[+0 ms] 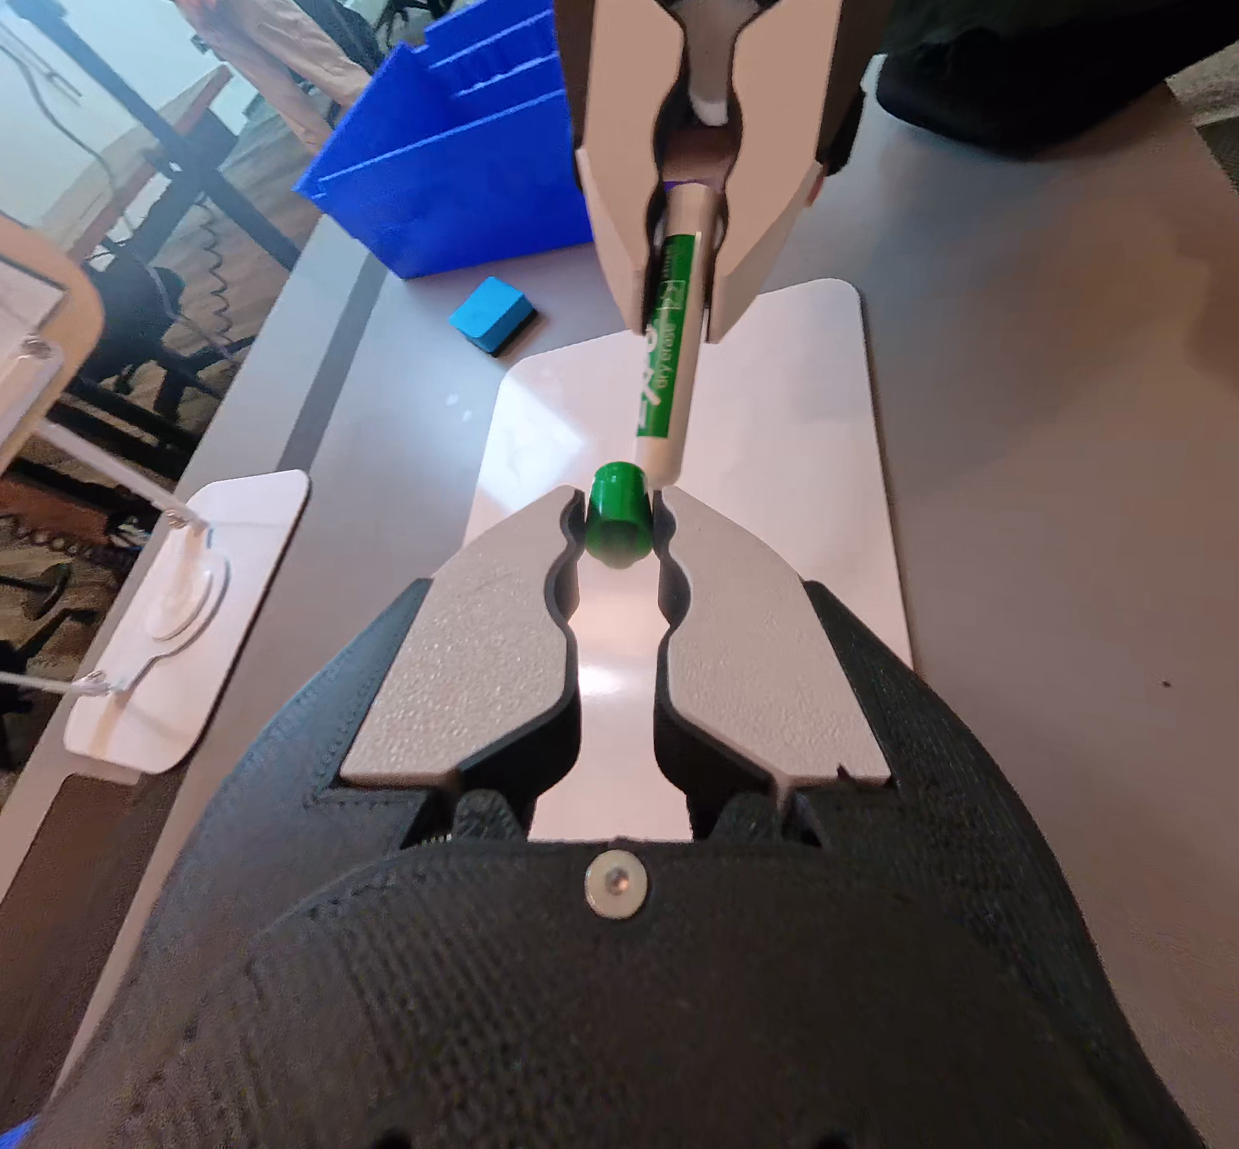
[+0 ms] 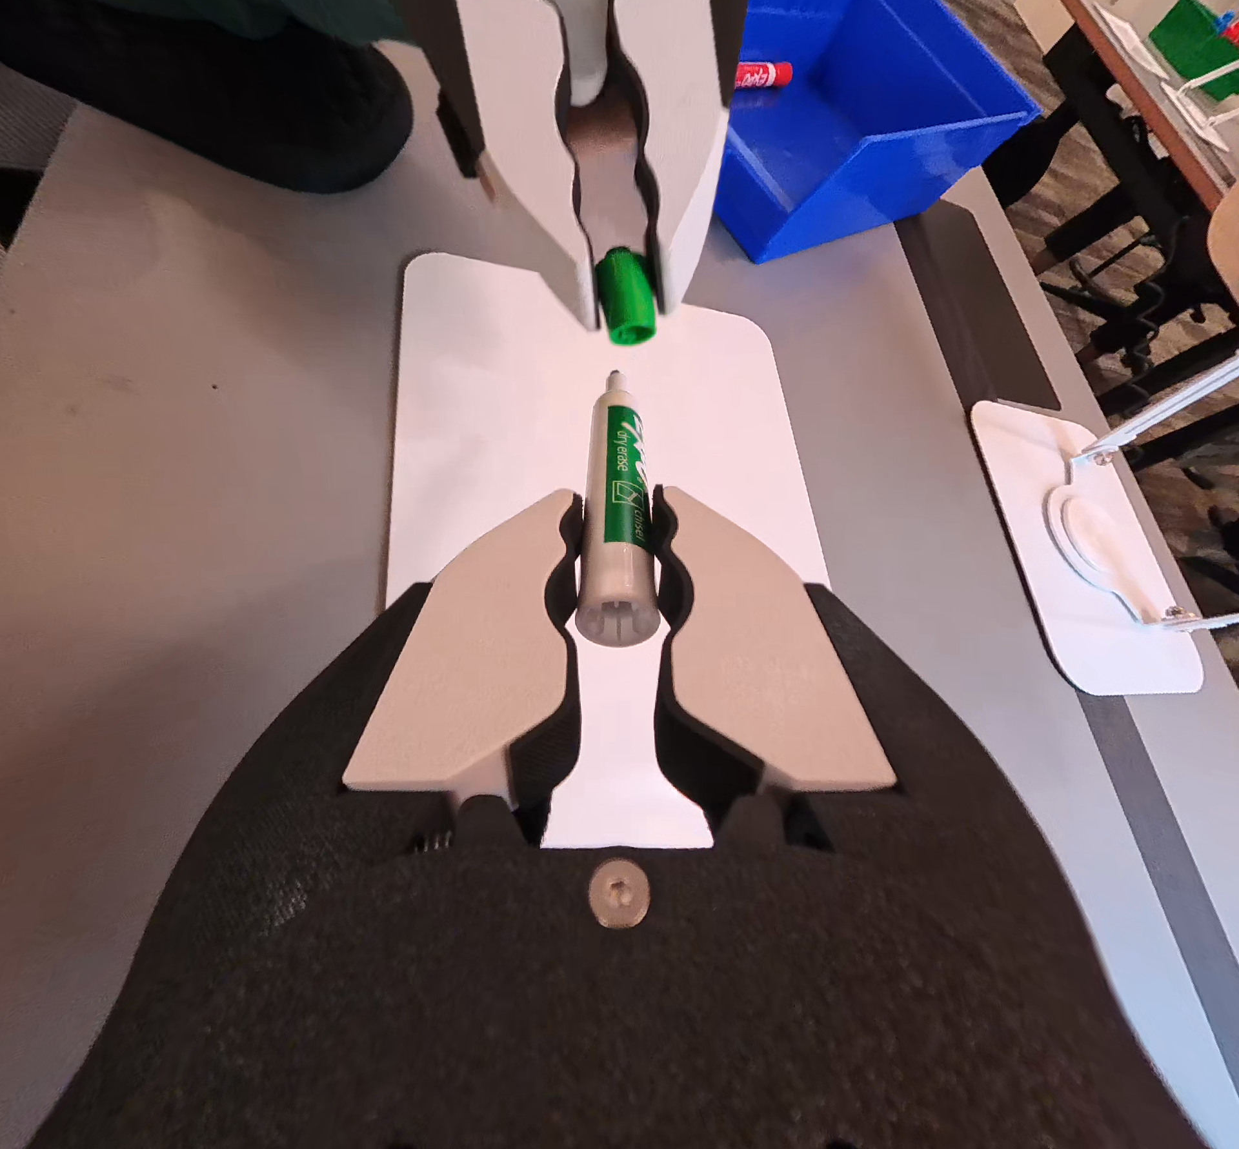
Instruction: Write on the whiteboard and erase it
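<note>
A white whiteboard [image 1: 791, 446] lies flat on the grey table, also in the right wrist view [image 2: 483, 433]. My left gripper [image 1: 618, 500] is shut on a green marker cap [image 1: 617, 523]; in the right wrist view this gripper [image 2: 627, 306] holds the cap [image 2: 627, 302] just clear of the marker's tip. My right gripper [image 2: 617, 500] is shut on the barrel of a green dry-erase marker [image 2: 617, 487], tip uncovered, pointing at the cap. In the left wrist view the right gripper [image 1: 670, 326] holds the marker [image 1: 664, 373] above the board. A blue eraser [image 1: 493, 316] lies beyond the board.
A blue bin [image 1: 462, 178] stands at the far table edge; in the right wrist view the bin [image 2: 865, 158] holds a red marker [image 2: 764, 74]. A small white plate with a metal stand [image 1: 181, 614] lies beside the board, also in the right wrist view [image 2: 1086, 567]. A dark-clothed person [image 2: 201, 44] is close behind. My right fingertips sit around 7 cm from my left ones. My right gripper's tips are some 25 cm from the blue eraser [image 1: 493, 316].
</note>
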Demonstrator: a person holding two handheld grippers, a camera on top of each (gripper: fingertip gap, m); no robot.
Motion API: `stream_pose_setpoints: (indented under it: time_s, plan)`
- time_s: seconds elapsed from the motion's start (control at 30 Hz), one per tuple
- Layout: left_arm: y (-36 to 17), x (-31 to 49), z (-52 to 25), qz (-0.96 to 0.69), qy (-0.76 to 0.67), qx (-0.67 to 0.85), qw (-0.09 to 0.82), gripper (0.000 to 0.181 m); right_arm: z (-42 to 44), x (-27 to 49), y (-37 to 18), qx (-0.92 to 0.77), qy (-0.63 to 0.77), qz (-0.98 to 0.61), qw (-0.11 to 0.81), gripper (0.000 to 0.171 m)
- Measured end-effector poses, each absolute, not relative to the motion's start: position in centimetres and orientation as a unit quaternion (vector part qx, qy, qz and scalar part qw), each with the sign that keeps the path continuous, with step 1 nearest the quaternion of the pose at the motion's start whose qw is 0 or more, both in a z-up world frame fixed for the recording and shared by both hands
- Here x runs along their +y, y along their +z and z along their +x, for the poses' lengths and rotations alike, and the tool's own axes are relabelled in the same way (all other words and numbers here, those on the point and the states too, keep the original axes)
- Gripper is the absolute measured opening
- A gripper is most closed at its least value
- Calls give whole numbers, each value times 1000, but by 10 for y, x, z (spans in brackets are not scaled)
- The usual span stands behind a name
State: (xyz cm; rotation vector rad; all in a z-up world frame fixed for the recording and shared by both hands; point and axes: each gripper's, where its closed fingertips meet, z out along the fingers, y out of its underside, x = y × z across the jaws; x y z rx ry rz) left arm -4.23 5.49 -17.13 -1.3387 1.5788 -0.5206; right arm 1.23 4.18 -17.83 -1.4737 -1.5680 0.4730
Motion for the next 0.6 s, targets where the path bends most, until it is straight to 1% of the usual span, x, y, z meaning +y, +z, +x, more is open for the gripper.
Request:
stream_pose_setpoints:
  time_s: [0.2, 0.4, 0.6]
  plan:
    - [-162, 77, -60, -567, -203, 613, 512, 19, 18, 49, -187, -640, 170, -615, 427, 20]
    - [-180, 68, -54, -563, -215, 639, 478, 20, 17, 53, -198, -661, 134, -620, 401, 20]
    - [-199, 54, -42, -551, -191, 676, 450, 20, 5, 48, -195, -669, 141, -607, 405, 20]
